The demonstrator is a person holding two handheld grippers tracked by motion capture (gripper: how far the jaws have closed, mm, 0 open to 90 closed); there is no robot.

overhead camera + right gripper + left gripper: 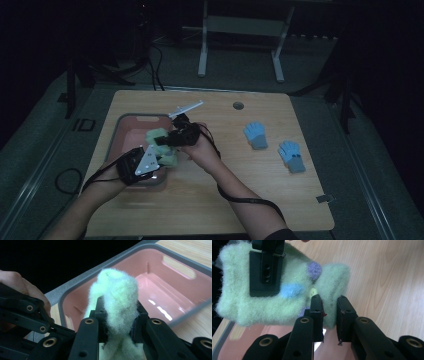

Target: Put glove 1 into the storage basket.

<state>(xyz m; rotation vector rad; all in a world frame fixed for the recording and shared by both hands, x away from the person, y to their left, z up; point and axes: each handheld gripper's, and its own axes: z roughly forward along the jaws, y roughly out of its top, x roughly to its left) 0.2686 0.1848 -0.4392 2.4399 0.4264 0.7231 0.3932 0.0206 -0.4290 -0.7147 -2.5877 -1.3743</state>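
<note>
No readable text, labels or nos. in any view.

High view: a dark mark [86,125] sits on the grey ledge just left of the surface, far-left corner; looks like two characters, poss. "ID", too dim to be sure. Small grey tag [325,198] at the near-right edge of the surface [210,200]: blank as far as can be told. Grey plate [148,161] on the left-hand tool has dots, no lettering made out. Both gripper views: no print on the pink bin [175,287], the green fleece item [262,307] or the black fingers [317,307].
</note>
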